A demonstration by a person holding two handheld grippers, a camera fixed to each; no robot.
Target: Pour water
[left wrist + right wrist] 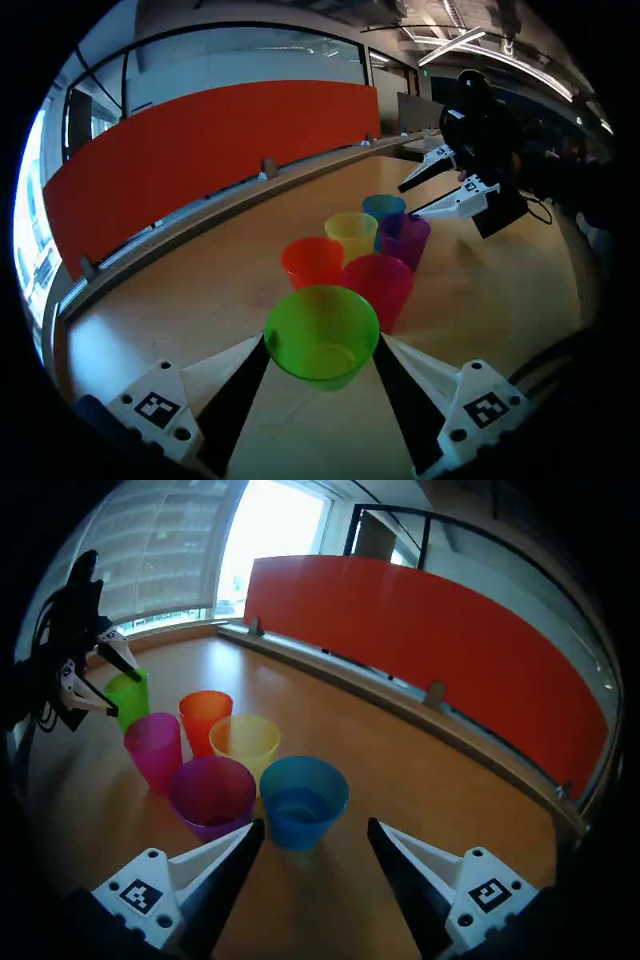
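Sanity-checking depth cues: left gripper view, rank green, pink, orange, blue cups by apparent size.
1. green cup
2. pink cup
3. orange cup, close to pink
4. blue cup
Nearness drives this; real sizes unsure.

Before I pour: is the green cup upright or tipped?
Upright: in the right gripper view the green cup stands as straight as the pink cup, between the left tool's fingers.

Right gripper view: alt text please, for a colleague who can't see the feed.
The open right gripper points at a blue cup just ahead of its fingertips on a wooden table. Purple, yellow, orange and pink cups cluster to its left; farther back, the left gripper holds a green cup.
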